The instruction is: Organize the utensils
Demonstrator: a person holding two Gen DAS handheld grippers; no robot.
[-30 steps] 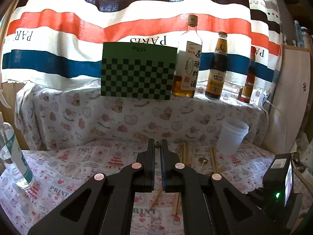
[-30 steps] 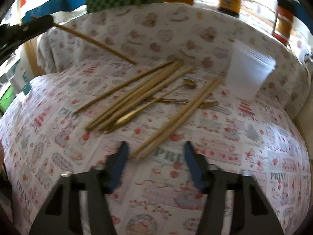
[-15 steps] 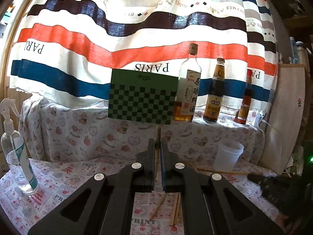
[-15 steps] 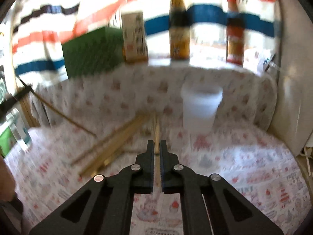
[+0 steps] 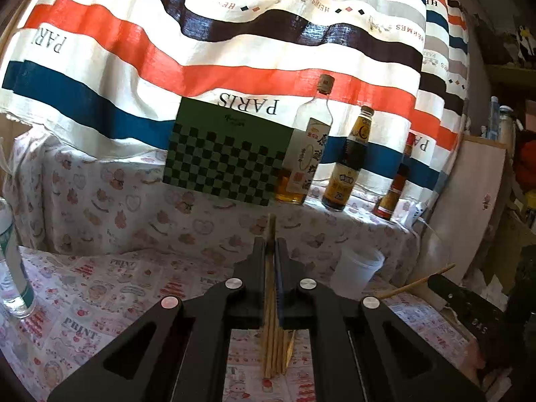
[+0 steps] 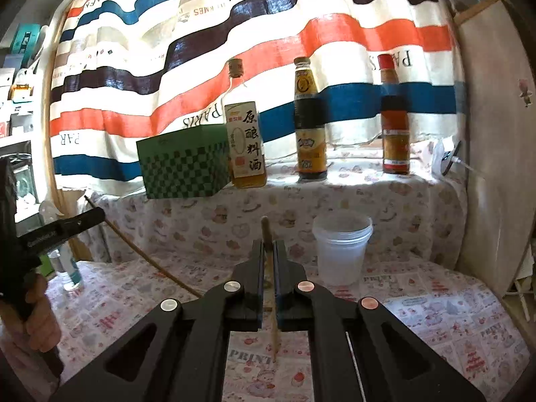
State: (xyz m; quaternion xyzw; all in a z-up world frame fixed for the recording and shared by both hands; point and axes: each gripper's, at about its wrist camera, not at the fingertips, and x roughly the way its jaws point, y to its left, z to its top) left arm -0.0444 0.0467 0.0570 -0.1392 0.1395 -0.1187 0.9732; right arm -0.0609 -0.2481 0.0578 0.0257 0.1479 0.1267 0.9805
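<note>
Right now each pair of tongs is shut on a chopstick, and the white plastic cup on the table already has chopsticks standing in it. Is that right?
Not quite. The white plastic cup is empty; the right wrist view shows nothing standing in it. The rest holds: the right tongs are shut on a chopstick, and the left tongs are shut on another chopstick.

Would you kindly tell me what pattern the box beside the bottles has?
The box has a green checkerboard pattern, clearest in the left wrist view.
</note>
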